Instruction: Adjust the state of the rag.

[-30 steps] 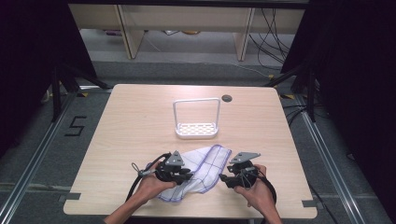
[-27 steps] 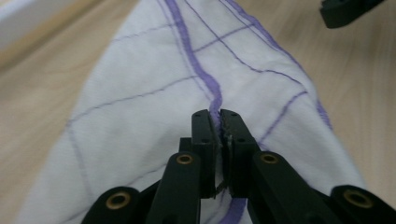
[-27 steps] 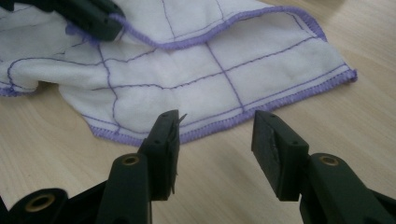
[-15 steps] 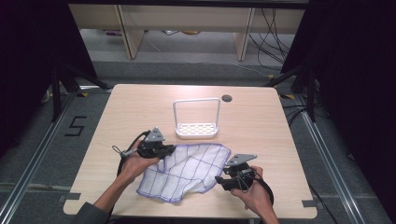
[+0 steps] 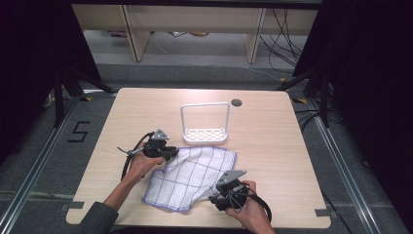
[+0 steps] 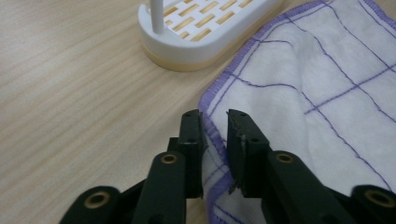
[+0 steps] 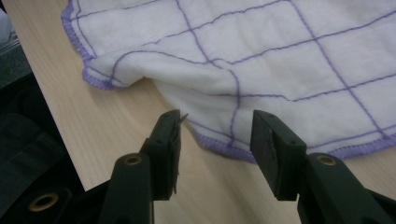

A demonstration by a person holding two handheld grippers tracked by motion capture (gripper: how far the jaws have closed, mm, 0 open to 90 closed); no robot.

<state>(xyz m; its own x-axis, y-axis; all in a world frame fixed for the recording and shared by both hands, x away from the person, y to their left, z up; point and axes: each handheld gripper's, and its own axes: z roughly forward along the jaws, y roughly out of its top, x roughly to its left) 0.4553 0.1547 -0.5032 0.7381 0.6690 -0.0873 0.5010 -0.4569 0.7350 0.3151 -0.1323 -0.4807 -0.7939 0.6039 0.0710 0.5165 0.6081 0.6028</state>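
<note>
Left gripper, jaws just opening with the checked cloth's purple hem between them, sits centre-left in the high view, while right gripper gapes at its lower edge.

My left black two-jaw gripper, grey three-cornered plate on top, sits in my left hand, the forearm coming in low from the near-left in a dark sleeve. Its jaws point away and to the right; they have just been opening and stand a narrow gap apart, a hem of cloth lying between the pads unpressed. My right black two-jaw gripper rests in my right hand, jaws aimed leftward, about half spread and bare, cable looping behind the wrist.
</note>
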